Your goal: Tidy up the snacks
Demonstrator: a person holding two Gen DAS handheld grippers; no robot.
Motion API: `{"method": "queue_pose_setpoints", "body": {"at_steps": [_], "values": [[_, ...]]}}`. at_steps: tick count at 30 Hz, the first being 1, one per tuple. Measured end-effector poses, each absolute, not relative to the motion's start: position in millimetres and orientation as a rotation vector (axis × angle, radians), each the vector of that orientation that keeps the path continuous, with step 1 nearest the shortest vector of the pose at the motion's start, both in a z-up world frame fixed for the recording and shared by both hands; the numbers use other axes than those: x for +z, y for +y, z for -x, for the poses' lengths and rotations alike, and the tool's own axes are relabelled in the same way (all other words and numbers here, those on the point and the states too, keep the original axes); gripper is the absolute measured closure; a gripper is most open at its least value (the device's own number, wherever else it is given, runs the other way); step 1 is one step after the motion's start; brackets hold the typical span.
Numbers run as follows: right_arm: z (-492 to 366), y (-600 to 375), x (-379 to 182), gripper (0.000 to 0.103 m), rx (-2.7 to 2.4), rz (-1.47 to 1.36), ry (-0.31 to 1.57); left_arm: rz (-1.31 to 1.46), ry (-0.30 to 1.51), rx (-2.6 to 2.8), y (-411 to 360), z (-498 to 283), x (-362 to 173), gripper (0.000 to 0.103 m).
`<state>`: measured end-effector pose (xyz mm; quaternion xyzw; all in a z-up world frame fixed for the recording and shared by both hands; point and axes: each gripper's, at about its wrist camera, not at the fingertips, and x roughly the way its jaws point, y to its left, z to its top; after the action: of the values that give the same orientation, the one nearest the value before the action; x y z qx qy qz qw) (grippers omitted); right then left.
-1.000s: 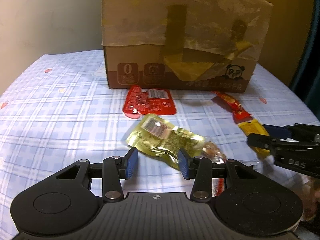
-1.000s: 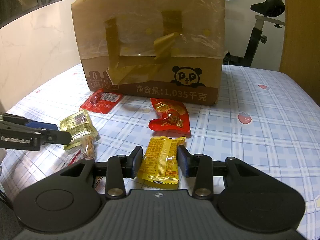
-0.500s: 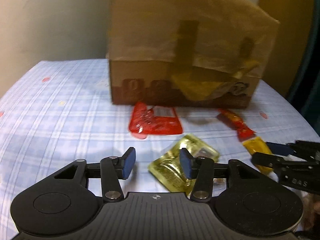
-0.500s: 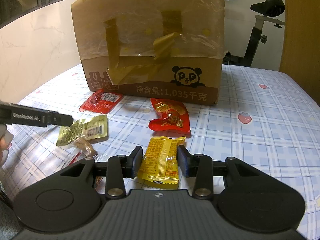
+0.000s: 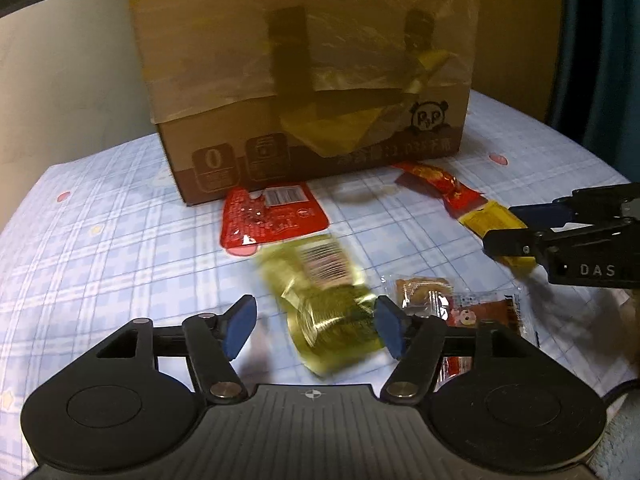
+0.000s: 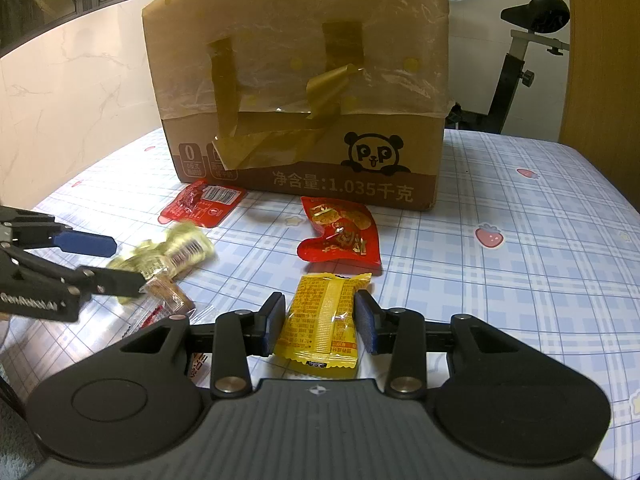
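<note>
Left hand-held gripper (image 5: 314, 330) has just been opening, a blurred green-gold packet (image 5: 328, 304) loose between its jaws; right hand-held gripper (image 6: 320, 322) clamps a yellow packet (image 6: 326, 320). Checked desk (image 6: 520, 260), cardboard box (image 6: 304, 80) behind.

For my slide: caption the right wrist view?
Right gripper grips a yellow snack packet before the cardboard box.

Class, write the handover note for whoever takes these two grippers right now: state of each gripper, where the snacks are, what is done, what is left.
Left gripper: jaws just opened; the gold pack sits blurred between them, unclamped.
Right gripper: shut on the yellow pack, low over the table.
Two red packs lie before the box; small clear packs lie near the left gripper.
Done: nothing visibly in the box.
Left: every snack.
</note>
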<state>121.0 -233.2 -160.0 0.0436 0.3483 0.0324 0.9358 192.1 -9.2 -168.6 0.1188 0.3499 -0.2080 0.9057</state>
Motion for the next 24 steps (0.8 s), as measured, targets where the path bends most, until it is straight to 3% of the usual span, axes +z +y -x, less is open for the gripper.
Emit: {"method": "queue_pose_setpoints", "body": {"at_steps": [3,24], "values": [[-121,-233,-160,0.062,0.068,-0.088,0.712,-0.239,0.731,-0.435,-11,-198,-170,0.029],[-121,-234,-160,0.062,0.07,-0.098,0.709,-0.105,0.793,-0.392,-1,-196,-164,0.029]]}}
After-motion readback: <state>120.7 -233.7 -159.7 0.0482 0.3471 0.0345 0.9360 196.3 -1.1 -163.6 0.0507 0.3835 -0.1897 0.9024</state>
